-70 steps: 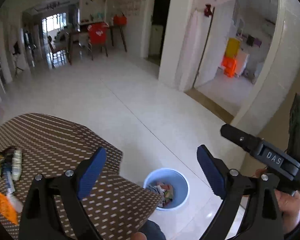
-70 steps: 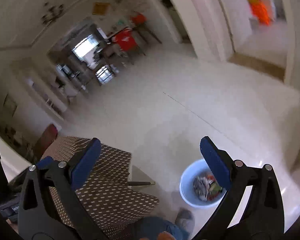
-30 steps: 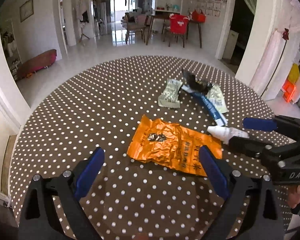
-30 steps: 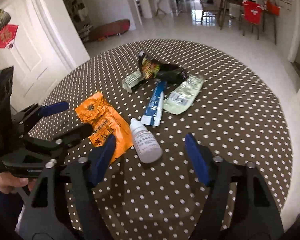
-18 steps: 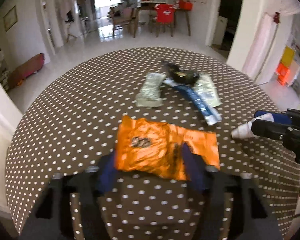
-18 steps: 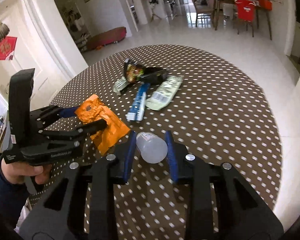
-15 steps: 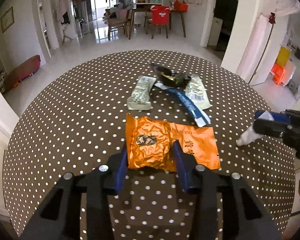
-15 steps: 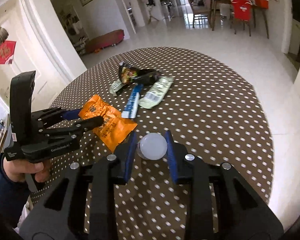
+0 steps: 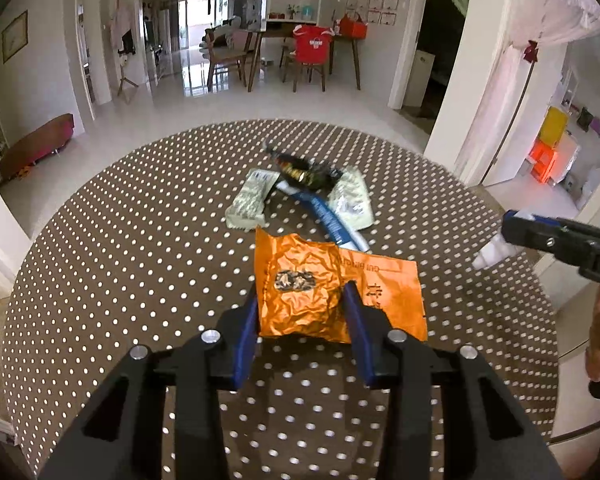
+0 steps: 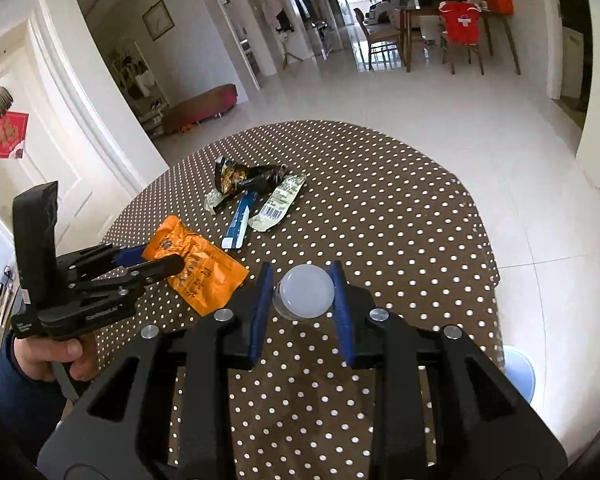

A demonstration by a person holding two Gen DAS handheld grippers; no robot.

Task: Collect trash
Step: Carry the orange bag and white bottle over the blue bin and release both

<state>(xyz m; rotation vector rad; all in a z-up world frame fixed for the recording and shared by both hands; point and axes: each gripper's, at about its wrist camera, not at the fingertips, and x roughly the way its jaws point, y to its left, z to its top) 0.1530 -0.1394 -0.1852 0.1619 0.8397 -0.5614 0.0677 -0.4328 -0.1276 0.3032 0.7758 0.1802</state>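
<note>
My left gripper (image 9: 300,300) is shut on a crumpled orange wrapper (image 9: 324,292), lifted a little off the round brown polka-dot table (image 9: 120,248). The same left gripper (image 10: 148,258) and orange wrapper (image 10: 204,268) show at the left of the right wrist view. My right gripper (image 10: 302,280) is shut on a small white bottle (image 10: 306,292), held above the table (image 10: 400,220). In the left wrist view that right gripper (image 9: 512,230) grips the bottle (image 9: 492,252) at the right edge. Further back lie a black snack bag (image 9: 308,170), a blue tube (image 9: 328,216) and two pale green sachets (image 9: 252,200).
A light blue bin (image 10: 518,372) stands on the white tiled floor below the table's right edge. A person's hand (image 10: 56,352) grips the left tool. Chairs and a desk (image 9: 308,52) stand far back; a white pillar (image 9: 468,80) rises beyond the table on the right.
Both grippers closed, the left on the orange wrapper and the right on the white bottle, and both have lifted them off the table. The right gripper has drawn back to the right.
</note>
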